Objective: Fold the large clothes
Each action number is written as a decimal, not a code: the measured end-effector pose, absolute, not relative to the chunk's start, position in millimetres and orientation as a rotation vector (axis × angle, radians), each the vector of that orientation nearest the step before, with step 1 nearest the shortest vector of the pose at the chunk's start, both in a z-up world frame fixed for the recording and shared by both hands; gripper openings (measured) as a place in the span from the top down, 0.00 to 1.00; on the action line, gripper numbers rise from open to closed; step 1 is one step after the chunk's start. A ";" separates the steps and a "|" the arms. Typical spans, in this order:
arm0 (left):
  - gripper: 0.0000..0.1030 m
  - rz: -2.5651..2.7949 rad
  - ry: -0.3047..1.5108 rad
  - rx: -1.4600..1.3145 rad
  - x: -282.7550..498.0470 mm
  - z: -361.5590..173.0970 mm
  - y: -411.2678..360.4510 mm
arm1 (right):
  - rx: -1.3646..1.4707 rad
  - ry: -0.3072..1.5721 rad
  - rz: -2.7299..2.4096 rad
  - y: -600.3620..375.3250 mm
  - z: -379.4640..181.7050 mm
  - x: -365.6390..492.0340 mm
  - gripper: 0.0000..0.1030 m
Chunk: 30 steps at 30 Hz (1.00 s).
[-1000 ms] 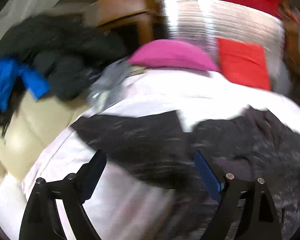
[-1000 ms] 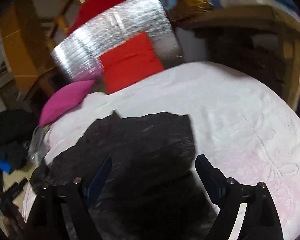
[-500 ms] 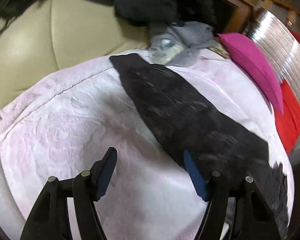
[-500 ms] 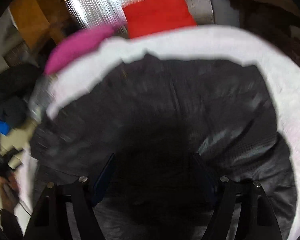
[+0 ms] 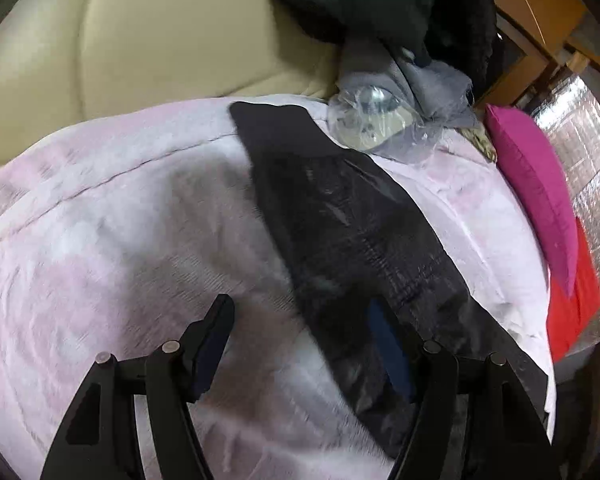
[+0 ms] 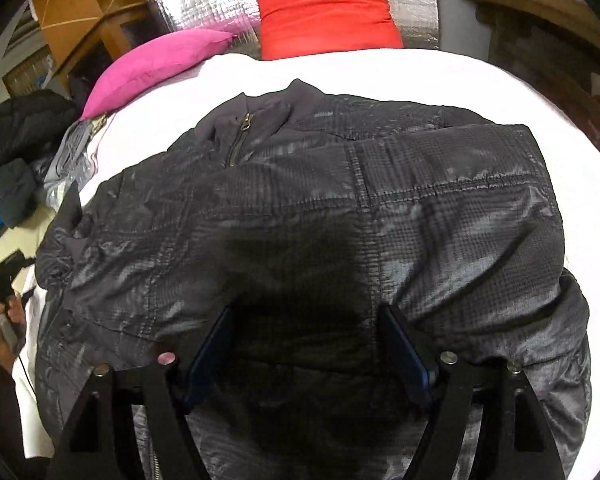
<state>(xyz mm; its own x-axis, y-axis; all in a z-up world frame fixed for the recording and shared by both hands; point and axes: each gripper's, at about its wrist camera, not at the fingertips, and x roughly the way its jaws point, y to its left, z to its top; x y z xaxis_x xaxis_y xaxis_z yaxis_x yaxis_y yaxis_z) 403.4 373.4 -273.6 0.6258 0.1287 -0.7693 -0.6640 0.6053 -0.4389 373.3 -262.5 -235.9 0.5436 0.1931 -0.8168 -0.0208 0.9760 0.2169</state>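
You had both tools spread, left tool (image 5: 300, 344) and right tool (image 6: 308, 344) pinching nothing; the jacket (image 6: 340, 200) looked light, soft, slippery, so its sleeve (image 5: 340, 216) cuff and hem seemed the best holds.

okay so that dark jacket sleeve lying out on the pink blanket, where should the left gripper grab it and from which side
I'd take the sleeve at its near long edge, where the left gripper already straddles it, jaws open. Come down from above, from the bare pink blanket side. The sleeve lies flat and thin, so one finger probably has to slip under that free edge; the cuff end lies farther off by the clear bag.
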 end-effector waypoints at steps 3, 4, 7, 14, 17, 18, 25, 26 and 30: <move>0.35 0.531 0.777 -0.719 418.0 -273.3 368.6 | 0.186 0.984 0.142 -263.0 -236.3 372.6 0.23; 0.48 0.533 0.785 -0.692 420.8 -273.5 368.2 | 0.189 0.983 0.147 -264.1 -236.6 372.6 0.23; 0.86 0.495 0.801 -0.671 433.2 -274.4 363.9 | 0.183 0.982 0.162 -264.3 -237.1 372.1 0.23; 0.92 0.477 0.674 -0.571 431.6 -217.1 333.4 | 0.199 0.982 0.188 -267.6 -236.0 370.9 0.23; 0.93 0.414 0.593 -0.454 424.3 -169.4 292.4 | 0.250 0.980 0.196 -274.2 -233.2 369.8 0.23; 0.93 0.391 0.570 -0.404 420.5 -153.0 272.9 | 0.278 0.975 0.199 -277.8 -231.6 368.3 0.23; 0.95 0.099 0.443 -0.093 369.2 -85.9 105.7 | 0.458 0.861 0.172 -316.9 -209.9 350.1 0.23; 0.95 0.054 0.427 -0.034 360.5 -83.9 78.7 | 0.488 0.835 0.158 -326.1 -206.2 345.9 0.23; 0.93 -0.252 0.453 0.316 316.4 -106.4 -57.6 | 0.577 0.754 0.093 -359.3 -196.2 332.0 0.23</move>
<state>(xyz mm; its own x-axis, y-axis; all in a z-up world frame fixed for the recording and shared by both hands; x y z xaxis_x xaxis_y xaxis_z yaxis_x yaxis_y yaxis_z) 316.4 -57.6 -106.4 0.8695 -0.1676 -0.4647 0.3065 0.9207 0.2415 332.0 -359.3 -196.2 0.7323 0.2813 -0.6201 0.1222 0.8416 0.5261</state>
